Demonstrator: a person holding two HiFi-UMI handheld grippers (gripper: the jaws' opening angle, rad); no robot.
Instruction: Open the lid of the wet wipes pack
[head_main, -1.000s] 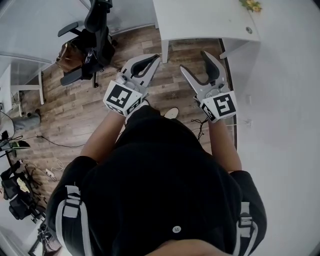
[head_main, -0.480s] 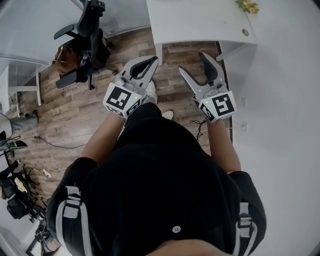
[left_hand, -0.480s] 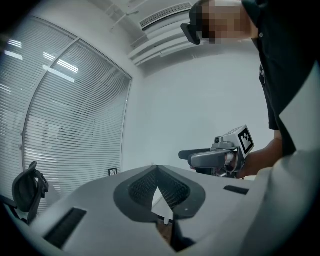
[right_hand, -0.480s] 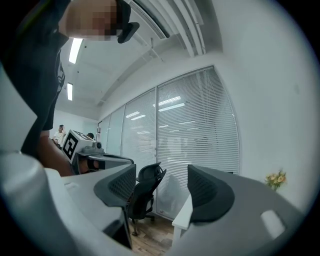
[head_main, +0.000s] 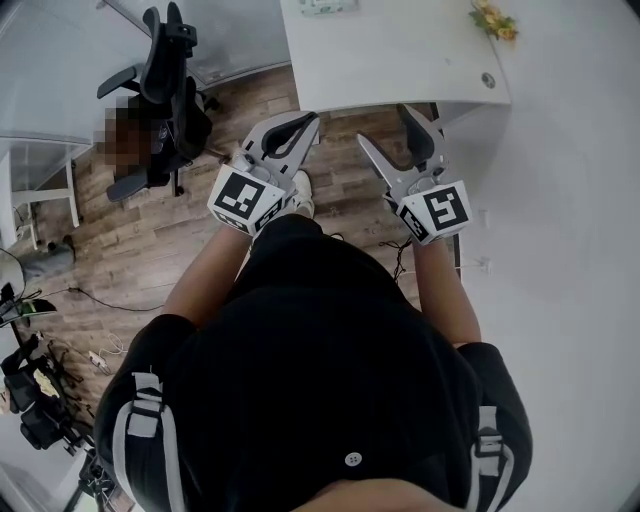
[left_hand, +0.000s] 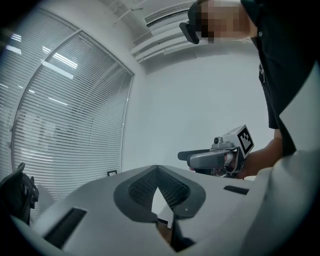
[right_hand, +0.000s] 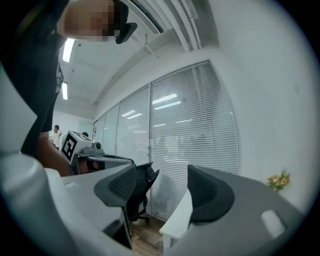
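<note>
A small pale green pack (head_main: 328, 6), perhaps the wet wipes, lies at the far side of the white desk (head_main: 400, 55), cut off by the top of the head view. Both grippers hang in the air over the wooden floor, short of the desk. My left gripper (head_main: 308, 122) is shut with nothing in it; in its own view the tips (left_hand: 158, 170) touch. My right gripper (head_main: 388, 128) is open and holds nothing, and the gap between its jaws (right_hand: 162, 187) is wide. The pack does not show in either gripper view.
A black office chair (head_main: 165, 75) stands left of the desk on the wooden floor (head_main: 120, 240). Yellow flowers (head_main: 495, 17) sit at the desk's right corner by a white wall (head_main: 570, 200). Windows with blinds (right_hand: 175, 140) lie beyond the desk. Cables and bags lie at the lower left.
The head view has moved forward: more of the desk shows, and the green pack has come into view at the top. Both grippers keep their pose and jaw state.
</note>
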